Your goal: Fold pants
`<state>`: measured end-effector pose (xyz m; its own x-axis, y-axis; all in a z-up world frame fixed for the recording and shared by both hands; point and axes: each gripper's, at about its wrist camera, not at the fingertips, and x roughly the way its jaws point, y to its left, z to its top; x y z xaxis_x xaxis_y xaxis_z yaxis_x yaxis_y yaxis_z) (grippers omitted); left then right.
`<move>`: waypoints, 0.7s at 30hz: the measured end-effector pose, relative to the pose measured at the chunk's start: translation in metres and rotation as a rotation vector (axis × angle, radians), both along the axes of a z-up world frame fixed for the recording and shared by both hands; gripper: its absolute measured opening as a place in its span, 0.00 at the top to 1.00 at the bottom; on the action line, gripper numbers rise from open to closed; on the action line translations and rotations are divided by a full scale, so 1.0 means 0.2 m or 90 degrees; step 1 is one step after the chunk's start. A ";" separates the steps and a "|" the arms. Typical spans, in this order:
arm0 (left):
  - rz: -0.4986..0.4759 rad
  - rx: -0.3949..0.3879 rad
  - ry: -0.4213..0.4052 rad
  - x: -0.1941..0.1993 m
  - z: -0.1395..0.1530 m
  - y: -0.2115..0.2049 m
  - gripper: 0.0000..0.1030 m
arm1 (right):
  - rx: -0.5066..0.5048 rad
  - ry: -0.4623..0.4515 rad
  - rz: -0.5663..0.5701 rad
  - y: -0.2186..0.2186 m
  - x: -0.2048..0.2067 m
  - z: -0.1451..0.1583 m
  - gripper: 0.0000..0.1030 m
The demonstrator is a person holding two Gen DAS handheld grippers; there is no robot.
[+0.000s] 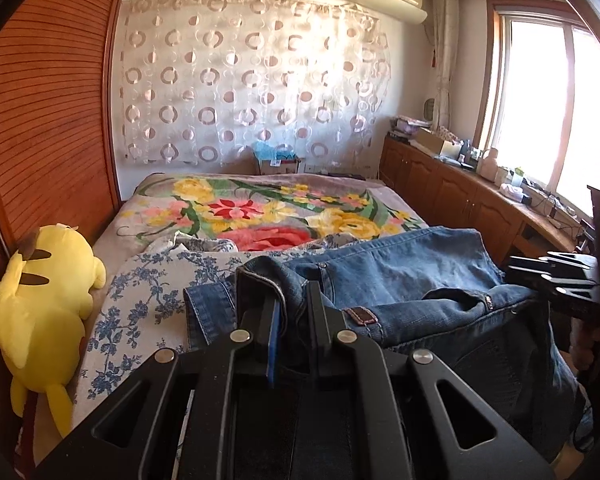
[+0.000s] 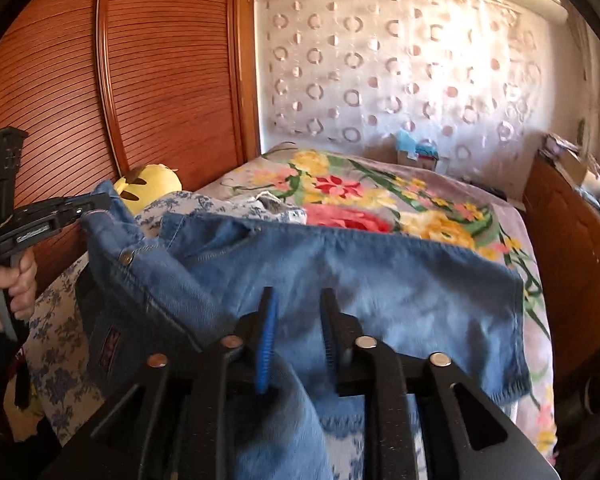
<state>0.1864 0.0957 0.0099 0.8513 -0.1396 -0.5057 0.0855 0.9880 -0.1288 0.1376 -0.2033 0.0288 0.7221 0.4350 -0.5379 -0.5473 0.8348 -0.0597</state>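
Blue jeans (image 1: 400, 272) lie bunched across the near end of the bed. In the left wrist view my left gripper (image 1: 292, 286) is shut on the waistband near the leather patch, lifting that edge. The right wrist view shows the same gripper (image 2: 96, 204) from the side, pinching the raised waistband corner, with a hand (image 2: 16, 284) on its handle. My right gripper (image 2: 298, 298) stands open over the jeans (image 2: 360, 272); denim shows in the gap between its fingers, and the pads do not press on it. It also appears at the right edge of the left wrist view (image 1: 548, 278).
A yellow plush toy (image 1: 44, 292) lies at the left by the slatted wooden wardrobe (image 1: 48, 120). A floral blanket (image 1: 260, 208) covers the far bed, and a blue-flowered sheet (image 1: 140, 292) the near part. Wooden cabinets (image 1: 460, 196) with clutter run under the window.
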 end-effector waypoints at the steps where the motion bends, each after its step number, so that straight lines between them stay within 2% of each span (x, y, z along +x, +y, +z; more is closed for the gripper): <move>1: -0.001 0.001 0.001 0.01 0.00 -0.01 0.88 | 0.000 0.000 -0.002 -0.01 -0.01 0.02 0.67; 2: -0.004 0.001 0.001 0.01 0.00 -0.02 0.88 | -0.001 -0.001 -0.007 -0.01 -0.06 0.02 0.60; 4: -0.007 -0.002 0.000 0.01 0.00 -0.02 0.88 | -0.003 0.004 -0.012 -0.03 -0.11 0.02 0.57; 6: -0.010 -0.005 -0.001 0.01 0.00 -0.03 0.88 | -0.005 0.017 -0.014 -0.01 -0.15 0.04 0.56; 13: -0.011 -0.006 -0.002 0.01 0.00 -0.03 0.88 | -0.051 0.073 -0.047 -0.03 -0.24 -0.06 0.56; 14: -0.012 -0.008 -0.003 0.02 0.00 -0.03 0.88 | -0.056 0.074 -0.054 -0.04 -0.25 -0.08 0.60; 15: -0.011 -0.008 -0.002 0.02 0.00 -0.03 0.88 | -0.057 0.072 -0.060 -0.04 -0.24 -0.07 0.70; 16: -0.010 -0.007 -0.003 0.02 0.00 -0.03 0.88 | -0.055 0.069 -0.059 -0.03 -0.23 -0.05 0.94; 21: -0.006 -0.024 -0.022 -0.01 0.04 -0.02 0.88 | -0.066 -0.005 -0.079 -0.08 -0.23 0.13 0.96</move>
